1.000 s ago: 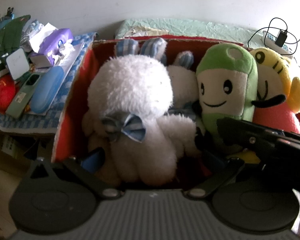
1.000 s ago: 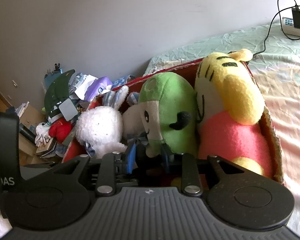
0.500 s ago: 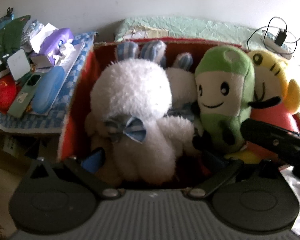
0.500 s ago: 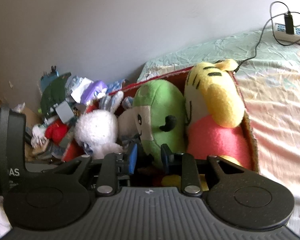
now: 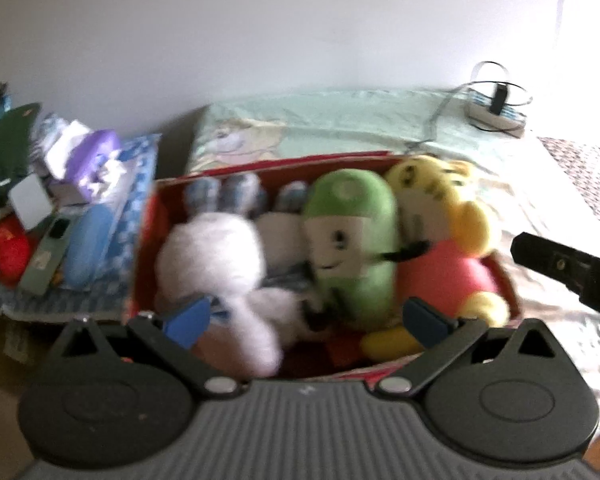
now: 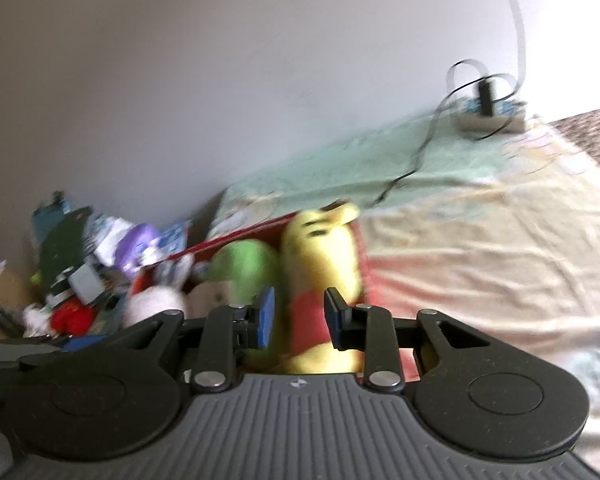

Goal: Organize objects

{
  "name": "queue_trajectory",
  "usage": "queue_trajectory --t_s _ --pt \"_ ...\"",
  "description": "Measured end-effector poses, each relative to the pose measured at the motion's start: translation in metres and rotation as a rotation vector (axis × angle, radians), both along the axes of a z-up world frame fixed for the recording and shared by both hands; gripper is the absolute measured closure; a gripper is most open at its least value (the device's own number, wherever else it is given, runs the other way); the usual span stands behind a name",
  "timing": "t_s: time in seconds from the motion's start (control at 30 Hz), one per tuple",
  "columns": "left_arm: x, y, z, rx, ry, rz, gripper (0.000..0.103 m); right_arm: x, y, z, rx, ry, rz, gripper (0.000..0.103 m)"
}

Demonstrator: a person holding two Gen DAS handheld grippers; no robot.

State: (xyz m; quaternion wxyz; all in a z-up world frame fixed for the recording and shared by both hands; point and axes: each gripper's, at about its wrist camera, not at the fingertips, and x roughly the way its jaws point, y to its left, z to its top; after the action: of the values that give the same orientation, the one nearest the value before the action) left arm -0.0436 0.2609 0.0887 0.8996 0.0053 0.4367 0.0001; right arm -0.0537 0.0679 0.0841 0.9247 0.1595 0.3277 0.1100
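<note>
The red box (image 5: pixel 148 240) sat on the bed's edge nearest the wall corner, packed tight with the white rabbit (image 5: pixel 216 256), green plush (image 5: pixel 352 248) and yellow tiger (image 5: pixel 452 224) so each propped the next upright. Both tools gripped nothing: the left gripper (image 5: pixel 306 316) stood wide apart, and the right gripper (image 6: pixel 300 316), its jaws just having parted a little, stayed narrow and empty above the box, likely finished.

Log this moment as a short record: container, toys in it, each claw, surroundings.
container: red box on the bed sheet
toys in it: white rabbit plush, green plush, yellow tiger plush, packed side by side
left claw: open wide, nothing between its pads
right claw: jaws have just been opening, a clear gap, nothing gripped
surroundings: power strip with cable at the far edge of the bed; clutter pile left of the box
</note>
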Motion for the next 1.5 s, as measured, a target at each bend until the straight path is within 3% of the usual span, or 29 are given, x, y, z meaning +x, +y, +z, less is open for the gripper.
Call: queue_trajectory --t_s 0.37,0.77,1.17,1.5 --pt "-0.003 -0.077 0.005 0.021 0.009 -0.158 0.001 -0.024 -0.065 -0.007 -0.05 0.031 -0.146 0.073" --pt "-0.01 -0.173 -0.011 0.035 0.064 -0.229 0.001 -0.033 -0.142 -0.019 -0.107 0.091 -0.211 0.073" --pt "-0.008 -0.239 -0.044 0.052 0.153 -0.228 0.001 -0.03 -0.201 -0.045 -0.167 0.199 -0.287 0.072" --pt "0.004 -0.254 -0.068 0.089 0.201 -0.152 0.005 -0.014 -0.212 -0.056 -0.228 0.232 -0.27 0.065"
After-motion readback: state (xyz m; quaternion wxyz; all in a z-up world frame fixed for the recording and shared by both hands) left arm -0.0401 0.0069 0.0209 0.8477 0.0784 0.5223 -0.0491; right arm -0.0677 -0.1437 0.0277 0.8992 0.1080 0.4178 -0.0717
